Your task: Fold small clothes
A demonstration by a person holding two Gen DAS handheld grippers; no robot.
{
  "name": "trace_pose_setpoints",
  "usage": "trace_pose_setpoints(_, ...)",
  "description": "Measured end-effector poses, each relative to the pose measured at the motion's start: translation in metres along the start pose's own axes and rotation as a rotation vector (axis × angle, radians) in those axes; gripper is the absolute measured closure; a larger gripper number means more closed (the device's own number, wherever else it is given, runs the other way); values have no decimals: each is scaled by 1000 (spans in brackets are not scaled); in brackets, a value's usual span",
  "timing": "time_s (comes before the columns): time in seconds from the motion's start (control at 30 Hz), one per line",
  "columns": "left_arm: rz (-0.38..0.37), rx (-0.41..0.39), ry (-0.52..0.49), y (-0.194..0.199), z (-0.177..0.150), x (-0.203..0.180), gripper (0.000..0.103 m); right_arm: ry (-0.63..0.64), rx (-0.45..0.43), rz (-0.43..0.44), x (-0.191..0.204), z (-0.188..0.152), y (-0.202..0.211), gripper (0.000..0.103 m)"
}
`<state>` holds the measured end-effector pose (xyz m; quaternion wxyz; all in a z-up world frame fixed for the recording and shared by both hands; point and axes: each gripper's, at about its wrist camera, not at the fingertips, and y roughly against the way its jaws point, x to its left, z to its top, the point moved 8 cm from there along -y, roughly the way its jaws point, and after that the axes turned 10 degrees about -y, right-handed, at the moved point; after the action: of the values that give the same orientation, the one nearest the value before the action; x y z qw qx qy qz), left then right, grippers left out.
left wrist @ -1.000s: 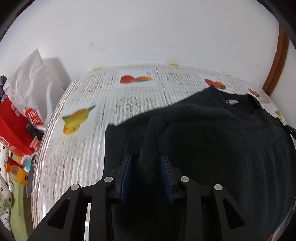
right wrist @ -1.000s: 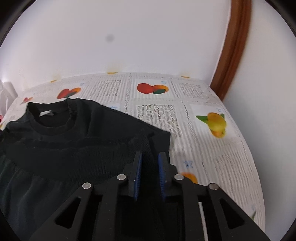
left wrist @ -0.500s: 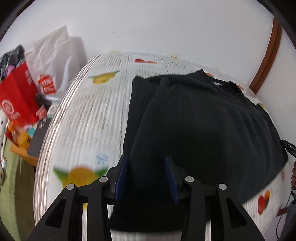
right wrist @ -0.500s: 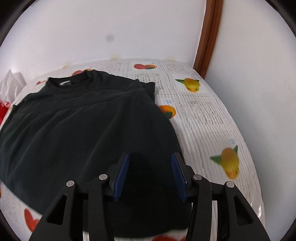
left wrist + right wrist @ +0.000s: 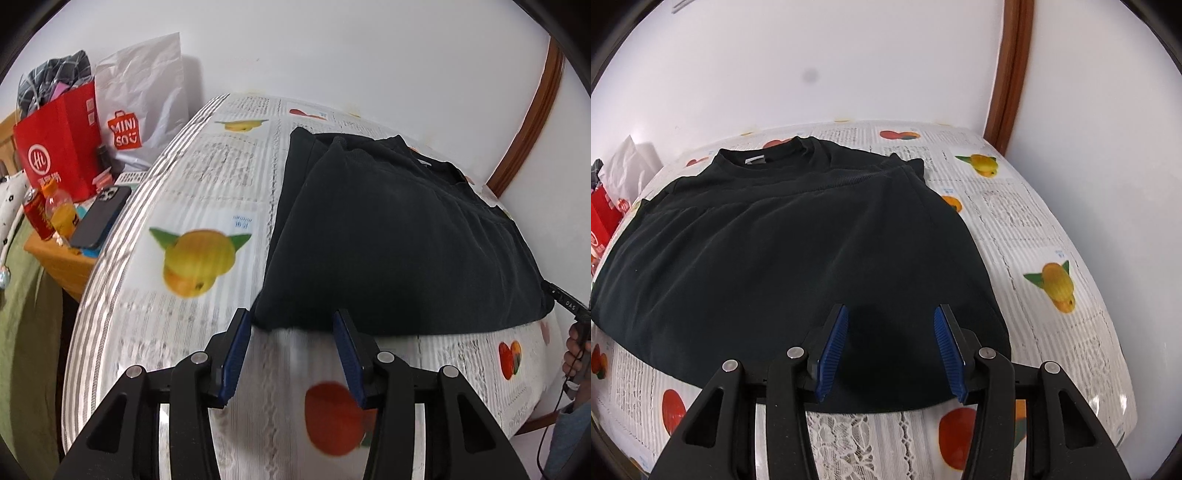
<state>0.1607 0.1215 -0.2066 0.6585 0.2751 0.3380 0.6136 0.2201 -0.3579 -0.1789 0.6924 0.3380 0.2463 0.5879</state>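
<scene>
Lying flat on the fruit-print tablecloth [image 5: 1027, 221] with sleeves folded in, the black sweatshirt [image 5: 798, 254] rests free; left gripper [image 5: 291, 350] and right gripper [image 5: 891, 347], jaws just opened and empty, hover at its near hem.

The left hand-held gripper [image 5: 291, 349] is a matte black plastic frame with triangular cut-outs, two angled link arms on each side pinned by round silver screws, and flat blue ribbed pads [image 5: 234, 356] on the inner faces of its fingers. The right hand-held gripper [image 5: 890, 349] has the same black frame, silver screws and blue ribbed pads [image 5: 833, 350]. At the left view's right edge are a hand [image 5: 576, 349], a thin black cable [image 5: 550, 424] and a blue-grey sleeve [image 5: 570, 443].
</scene>
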Motion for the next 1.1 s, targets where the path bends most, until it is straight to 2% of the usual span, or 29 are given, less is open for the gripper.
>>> trace_pose_setpoints(0.13, -76, 25, 56, -6, -18, 0, 59, -6, 0, -31, -9, -6, 1, 55)
trace_pose_setpoints(0.37, -164, -19, 109, -6, -22, -5, 59, -114, 2, -82, -61, -14, 8, 53)
trace_pose_setpoints(0.53, -173, -37, 138, -11, -15, -8, 57, -199, 50, -41, -82, -29, 10, 52)
trace_pose_setpoints(0.73, -177, -48, 176, -18, -5, -12, 55, -307, 71, 80, -70, -32, 2, 50)
trace_pose_setpoints(0.83, -178, -48, 187, -21, -2, -12, 55, -351, 67, 63, -67, -27, -8, 46)
trace_pose_setpoints(0.97, -160, -53, 200, -25, 3, -12, 57, -439, 65, 78, -71, -20, -22, 47)
trace_pose_setpoints(1.0, -148, -51, 193, -25, 4, -12, 60, -449, 59, 82, -72, -17, -25, 55)
trace_pose_setpoints(1.03, -135, -50, 185, -26, 5, -13, 68, -452, 51, 87, -72, -14, -26, 68)
trace_pose_setpoints(1.07, -130, -48, 179, -28, 6, -14, 77, -444, 48, 96, -72, -12, -28, 72)
trace_pose_setpoints(1.1, -132, -47, 176, -28, 7, -16, 81, -432, 47, 101, -71, -9, -28, 77)
